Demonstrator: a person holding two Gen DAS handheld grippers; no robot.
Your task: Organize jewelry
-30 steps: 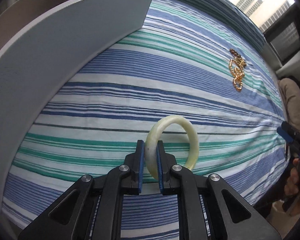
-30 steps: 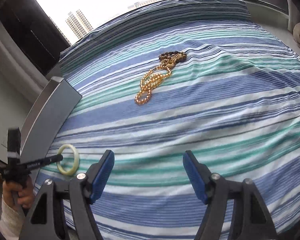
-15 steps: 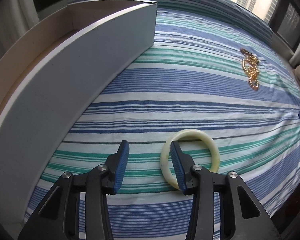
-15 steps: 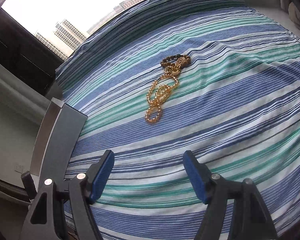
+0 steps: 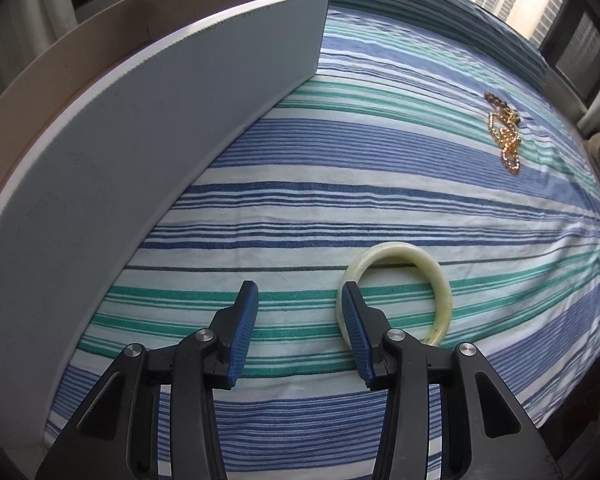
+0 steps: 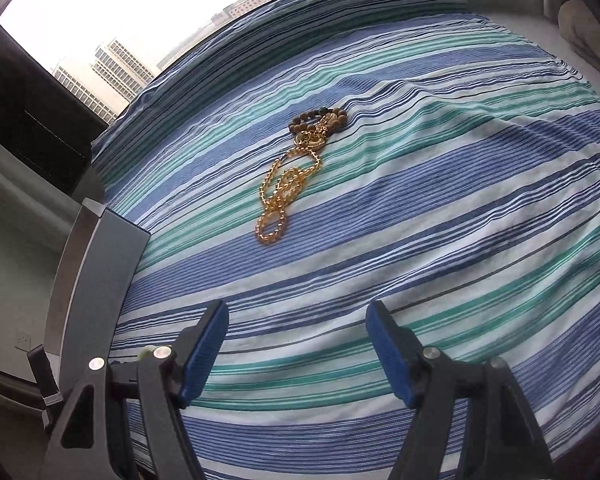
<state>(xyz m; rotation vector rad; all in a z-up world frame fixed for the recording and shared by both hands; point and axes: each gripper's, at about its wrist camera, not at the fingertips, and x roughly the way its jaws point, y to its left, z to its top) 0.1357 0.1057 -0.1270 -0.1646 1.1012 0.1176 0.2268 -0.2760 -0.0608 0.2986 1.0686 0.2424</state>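
A pale green bangle (image 5: 432,268) lies flat on the striped cloth (image 5: 340,168). My left gripper (image 5: 298,292) is open just above the cloth. Its right fingertip (image 5: 350,300) overlaps the bangle's left side, and nothing is pinched between the pads. A gold chain necklace (image 5: 508,144) lies tangled with a brown bead bracelet (image 5: 494,100) far off to the right. In the right wrist view the gold chain (image 6: 282,196) and the bead bracelet (image 6: 320,120) lie well ahead of my right gripper (image 6: 297,314), which is wide open and holds nothing.
A long grey-white open box (image 5: 140,140) stands along the left of the cloth, and in the right wrist view the box (image 6: 96,264) shows at the left edge. A window with tall buildings is behind the table. Folded fabric (image 6: 588,32) lies at the far right.
My left gripper has opened and let go of the bangle, which went from standing between the pads to lying flat on the cloth. The right gripper has rolled slightly and stays open.
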